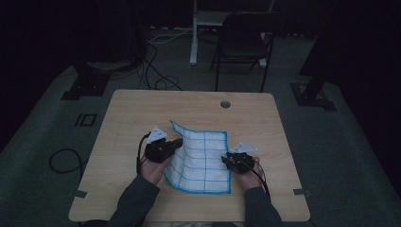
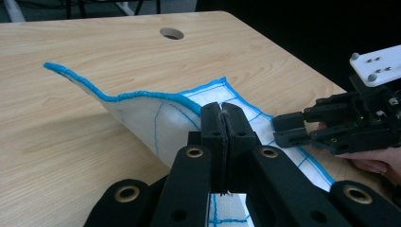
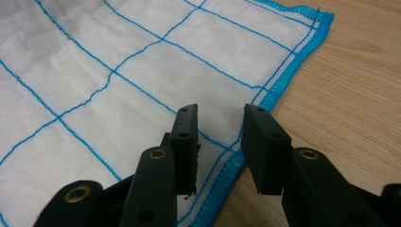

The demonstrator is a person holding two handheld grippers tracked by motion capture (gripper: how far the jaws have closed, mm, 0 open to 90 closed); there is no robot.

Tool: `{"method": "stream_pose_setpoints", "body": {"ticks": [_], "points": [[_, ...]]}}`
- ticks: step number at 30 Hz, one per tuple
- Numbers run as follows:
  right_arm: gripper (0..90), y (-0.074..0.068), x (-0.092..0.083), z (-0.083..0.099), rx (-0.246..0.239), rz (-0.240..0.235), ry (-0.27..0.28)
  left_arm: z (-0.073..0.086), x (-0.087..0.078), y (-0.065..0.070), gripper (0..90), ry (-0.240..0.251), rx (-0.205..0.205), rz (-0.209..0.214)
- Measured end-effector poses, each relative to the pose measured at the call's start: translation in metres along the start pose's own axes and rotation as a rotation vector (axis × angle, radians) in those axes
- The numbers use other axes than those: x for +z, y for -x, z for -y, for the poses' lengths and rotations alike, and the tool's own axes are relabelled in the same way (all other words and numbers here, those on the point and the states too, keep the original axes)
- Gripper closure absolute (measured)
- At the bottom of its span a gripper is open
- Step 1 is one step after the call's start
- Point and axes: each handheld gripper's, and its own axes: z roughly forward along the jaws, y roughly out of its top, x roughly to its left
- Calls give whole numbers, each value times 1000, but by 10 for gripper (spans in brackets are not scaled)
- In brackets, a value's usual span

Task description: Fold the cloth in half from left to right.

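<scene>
A white cloth (image 1: 201, 158) with blue grid lines and a blue hem lies on the wooden table (image 1: 137, 113). My left gripper (image 1: 178, 142) is shut on the cloth's left edge and holds it up off the table, so the cloth (image 2: 142, 118) rises in a fold towards the closed jaws (image 2: 222, 116). My right gripper (image 1: 226, 161) is at the cloth's right edge, open. Its jaws (image 3: 220, 120) straddle the blue hem of the cloth (image 3: 118, 71) without pressing on it. From the left gripper view, the right gripper (image 2: 283, 130) reaches in from the right, just above the hem.
A round cable hole (image 1: 225, 104) sits near the table's far edge. Behind the table stand a dark folding chair (image 1: 243, 40) and a white post (image 1: 194, 33). Cables (image 1: 64, 161) lie on the floor to the left.
</scene>
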Motion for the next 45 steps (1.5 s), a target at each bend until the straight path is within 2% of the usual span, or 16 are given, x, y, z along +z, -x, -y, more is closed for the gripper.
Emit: {"method": "stream_pose_setpoints", "body": {"ticks": [16, 26, 35, 45], "points": [[662, -1, 0, 0, -4, 2, 1, -9, 13, 13, 896, 5, 15, 36], [658, -1, 0, 0, -6, 2, 2, -10, 26, 20, 897, -10, 24, 57], [654, -1, 0, 0, -6, 2, 1, -11, 42, 23, 896, -25, 21, 64], [649, -1, 0, 0, -9, 2, 1, -6, 67, 26, 897, -67, 16, 72]]}}
